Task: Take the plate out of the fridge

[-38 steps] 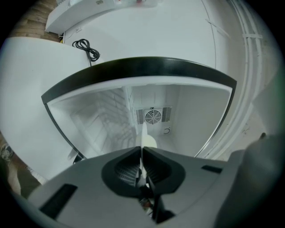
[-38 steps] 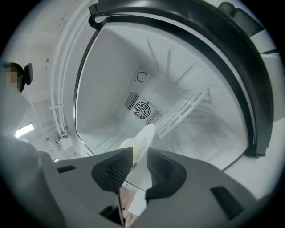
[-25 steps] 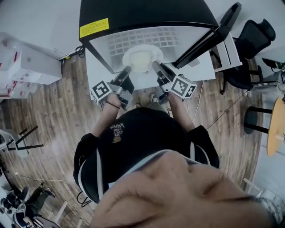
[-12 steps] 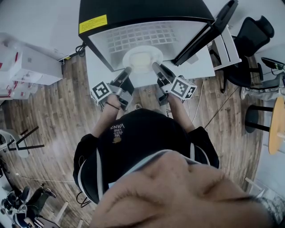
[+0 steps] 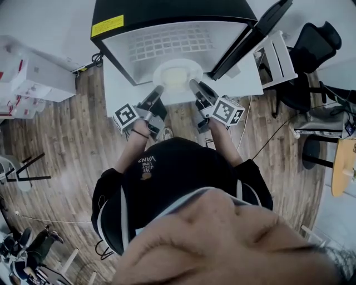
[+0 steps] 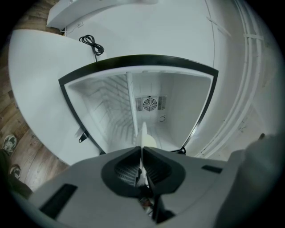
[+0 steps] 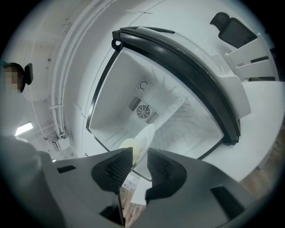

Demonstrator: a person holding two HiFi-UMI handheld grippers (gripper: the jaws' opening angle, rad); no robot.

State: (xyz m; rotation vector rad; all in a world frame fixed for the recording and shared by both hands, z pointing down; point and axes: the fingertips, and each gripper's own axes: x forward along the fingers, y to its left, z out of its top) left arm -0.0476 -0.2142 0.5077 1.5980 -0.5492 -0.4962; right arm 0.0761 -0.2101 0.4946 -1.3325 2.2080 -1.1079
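A round white plate (image 5: 177,74) with something pale yellow on it hangs at the mouth of the open black fridge (image 5: 167,14), level between both grippers. My left gripper (image 5: 159,89) is shut on its left rim; in the left gripper view the plate (image 6: 144,136) shows edge-on, pinched between the jaws of that gripper (image 6: 142,150). My right gripper (image 5: 192,84) grips the right rim. In the right gripper view the plate (image 7: 143,139) slants through the wider gap of the right gripper (image 7: 139,156). Both look into the white fridge interior (image 6: 151,104).
The fridge door (image 5: 250,36) stands open to the right. The fridge sits on a white base (image 5: 118,86) on a wooden floor. A black chair (image 5: 314,53) and a round wooden table (image 5: 344,167) are at the right, white boxes (image 5: 33,78) at the left.
Both grippers with the plate have drawn back out of the fridge toward the person. More of the wire shelf shows behind the plate.
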